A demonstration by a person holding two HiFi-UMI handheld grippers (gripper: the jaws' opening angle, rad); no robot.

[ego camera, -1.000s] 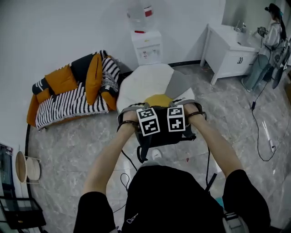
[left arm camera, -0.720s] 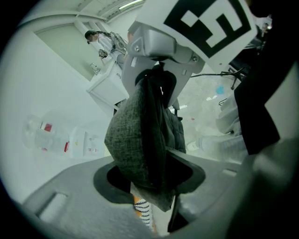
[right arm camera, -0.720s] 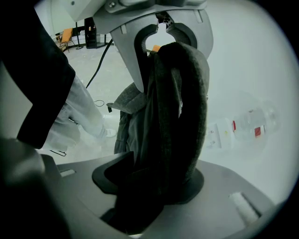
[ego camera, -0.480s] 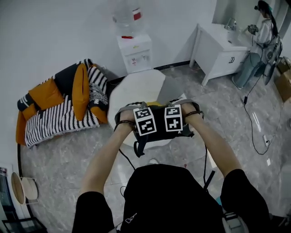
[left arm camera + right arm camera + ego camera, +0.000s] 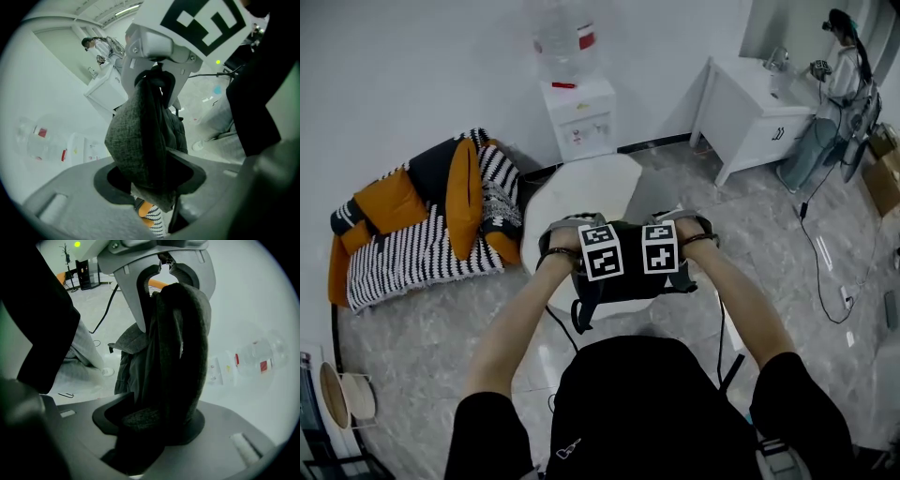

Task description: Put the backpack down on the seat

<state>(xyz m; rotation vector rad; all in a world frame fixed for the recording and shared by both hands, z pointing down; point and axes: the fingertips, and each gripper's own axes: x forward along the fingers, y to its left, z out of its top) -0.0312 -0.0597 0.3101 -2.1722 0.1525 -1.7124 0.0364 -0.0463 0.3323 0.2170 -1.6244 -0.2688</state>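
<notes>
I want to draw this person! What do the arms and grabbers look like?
The left gripper and the right gripper are pale grey plastic with curved jaws. Each carries a white cube with black square patterns. The person wears a black top with short sleeves, arms bare below. A thin black cable hangs beside the right arm.

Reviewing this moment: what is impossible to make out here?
- Head view: the underside of the backpack and its gap to the seat, hidden by the backpack itself.
- Left gripper view: pads of the left gripper, buried in backpack fabric.
- Right gripper view: pads of the right gripper, likewise buried.
</notes>
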